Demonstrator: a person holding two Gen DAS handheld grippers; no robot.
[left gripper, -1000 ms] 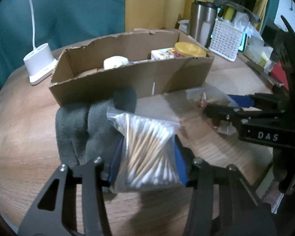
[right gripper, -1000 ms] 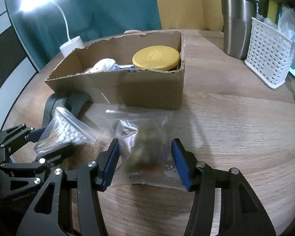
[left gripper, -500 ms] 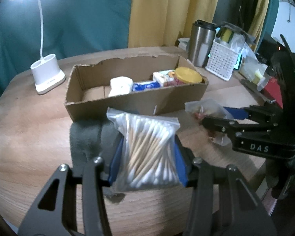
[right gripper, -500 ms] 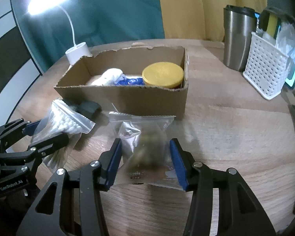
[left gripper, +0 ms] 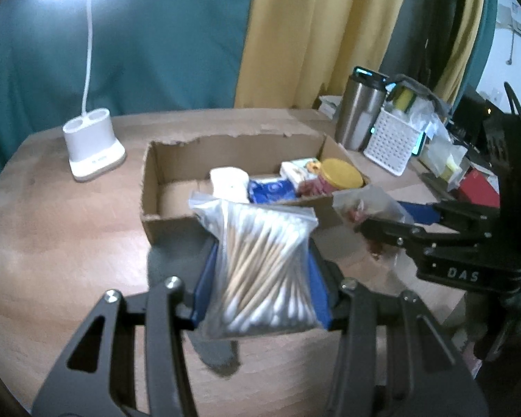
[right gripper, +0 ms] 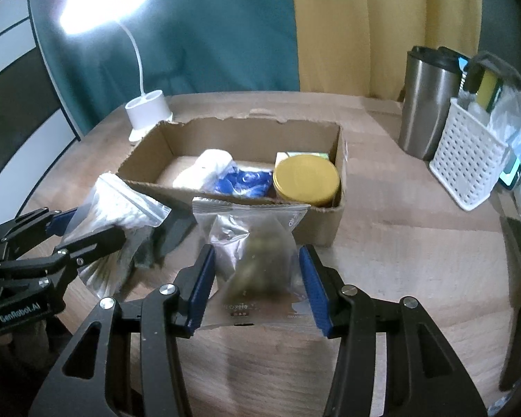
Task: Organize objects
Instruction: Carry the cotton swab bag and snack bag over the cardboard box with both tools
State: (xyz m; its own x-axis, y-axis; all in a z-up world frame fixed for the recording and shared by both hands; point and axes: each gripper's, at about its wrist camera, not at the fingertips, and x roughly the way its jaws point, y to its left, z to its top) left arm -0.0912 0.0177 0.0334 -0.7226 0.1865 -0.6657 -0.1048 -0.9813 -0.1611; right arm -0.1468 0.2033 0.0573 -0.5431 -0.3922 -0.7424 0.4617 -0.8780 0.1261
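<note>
My left gripper (left gripper: 262, 271) is shut on a clear zip bag of cotton swabs (left gripper: 257, 243), held up off the table in front of the cardboard box (left gripper: 177, 160). My right gripper (right gripper: 257, 278) is shut on a clear zip bag with dark greenish contents (right gripper: 253, 246), also lifted before the box (right gripper: 246, 128). Each gripper shows in the other's view: the right gripper (left gripper: 392, 222) to the right, the left gripper (right gripper: 87, 232) to the left. The box holds a yellow-lidded jar (right gripper: 305, 179), a white roll (right gripper: 208, 166), a blue packet (right gripper: 243, 180) and a small carton (left gripper: 298, 170).
A grey cloth (left gripper: 177, 253) lies on the wooden table under the left gripper. A white lamp base (left gripper: 92, 146) stands at the back left. A steel tumbler (right gripper: 427, 100) and a white slotted basket (right gripper: 469, 160) stand at the right.
Both grippers have risen with their bags, so the box's inside shows more from above. The grey cloth stays on the table below.
</note>
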